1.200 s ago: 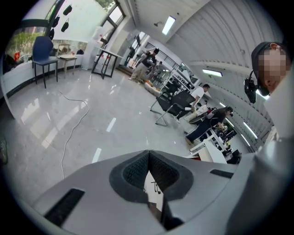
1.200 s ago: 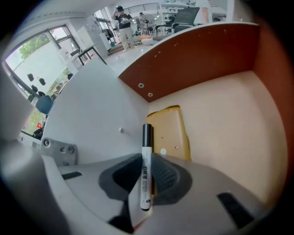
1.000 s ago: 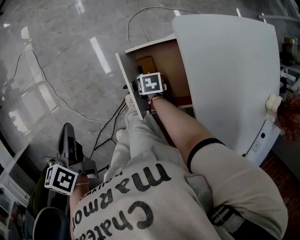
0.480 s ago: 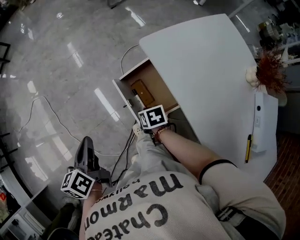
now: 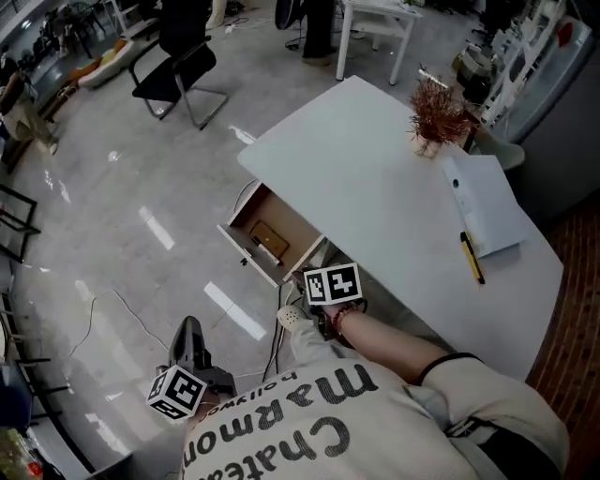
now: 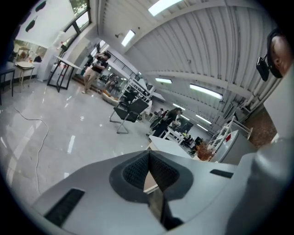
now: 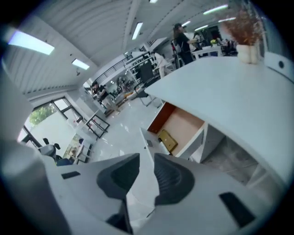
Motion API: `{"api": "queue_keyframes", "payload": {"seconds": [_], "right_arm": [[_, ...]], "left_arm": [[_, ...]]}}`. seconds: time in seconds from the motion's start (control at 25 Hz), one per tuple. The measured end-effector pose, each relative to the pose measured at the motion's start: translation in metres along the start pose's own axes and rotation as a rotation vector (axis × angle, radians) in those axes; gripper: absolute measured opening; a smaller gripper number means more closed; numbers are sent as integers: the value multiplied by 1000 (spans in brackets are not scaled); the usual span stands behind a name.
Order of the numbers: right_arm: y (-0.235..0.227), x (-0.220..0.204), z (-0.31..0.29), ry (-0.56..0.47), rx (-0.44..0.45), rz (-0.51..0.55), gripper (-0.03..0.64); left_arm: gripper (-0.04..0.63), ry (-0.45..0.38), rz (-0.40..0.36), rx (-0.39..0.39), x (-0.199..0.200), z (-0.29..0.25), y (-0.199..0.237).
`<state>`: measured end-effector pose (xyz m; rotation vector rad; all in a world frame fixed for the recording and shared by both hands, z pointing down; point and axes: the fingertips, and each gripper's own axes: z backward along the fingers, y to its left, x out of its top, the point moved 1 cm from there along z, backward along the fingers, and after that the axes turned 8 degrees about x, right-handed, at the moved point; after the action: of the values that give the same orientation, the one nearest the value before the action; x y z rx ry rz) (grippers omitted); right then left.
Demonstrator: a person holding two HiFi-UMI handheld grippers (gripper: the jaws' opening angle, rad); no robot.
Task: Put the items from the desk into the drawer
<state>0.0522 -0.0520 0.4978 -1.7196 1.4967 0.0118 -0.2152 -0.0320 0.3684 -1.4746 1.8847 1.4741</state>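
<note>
The white desk [image 5: 375, 187] has its drawer [image 5: 246, 217] pulled open at the left side, and a flat brown item [image 5: 268, 240] lies inside. On the desktop rest a yellow and black pen [image 5: 472, 258] and a white sheet of paper [image 5: 486, 202]. My right gripper [image 5: 330, 286] hovers just outside the drawer's near corner, its jaws a little apart with nothing between them. In the right gripper view the drawer [image 7: 183, 120] and the brown item [image 7: 167, 139] lie ahead of the right gripper [image 7: 146, 160]. My left gripper [image 5: 190, 336] hangs low over the floor. The left gripper [image 6: 149, 157] is shut and holds nothing.
A dried plant in a small vase [image 5: 434, 117] stands at the desk's far edge. A black chair [image 5: 183, 66] and another white table [image 5: 380, 19] stand on the grey floor beyond. Cables [image 5: 272, 342] run on the floor under the drawer.
The head view has pulled back, bringing the whole desktop with pen, paper and plant into sight. My right gripper has drawn back out of the drawer. The left gripper stays low.
</note>
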Motion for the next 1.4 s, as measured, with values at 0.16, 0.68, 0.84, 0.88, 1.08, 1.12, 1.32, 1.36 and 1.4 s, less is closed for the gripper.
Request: {"api": "queue_keyframes", "payload": {"seconds": [0.16,0.68,0.84,0.88,1.08,1.12,1.32,1.36,1.4], "right_arm": [[-4,9,66,-173,-22,-65,103],[-123,1,245,-394,-181,-164,110],[-171,-7,291,-382,-223,-166,118],[-183,-9,300,-383,-234,-169,120],[-244,-28,344,-394,-296,-232,128],[-256,-33,354,-393,-314,-240,131],[-305,-46,391,-400,-392,-255,167],[-312,-47,396,-400,-405,-255,170],[-320,-48,401,-399,-416,-253,173]], "left_arm": [[2,0,-31,-87,-10,14,-36],[2,69,-70,-271,-74,-8,-185],[2,103,-66,-310,-111,-24,-241],[2,111,-64,-321,-120,-28,-254],[2,171,-80,-354,-169,-38,-305],[2,179,-77,-355,-177,-38,-312],[2,182,-80,-363,-201,-45,-341],[2,181,-79,-363,-204,-45,-344],[2,180,-78,-363,-207,-45,-348]]}}
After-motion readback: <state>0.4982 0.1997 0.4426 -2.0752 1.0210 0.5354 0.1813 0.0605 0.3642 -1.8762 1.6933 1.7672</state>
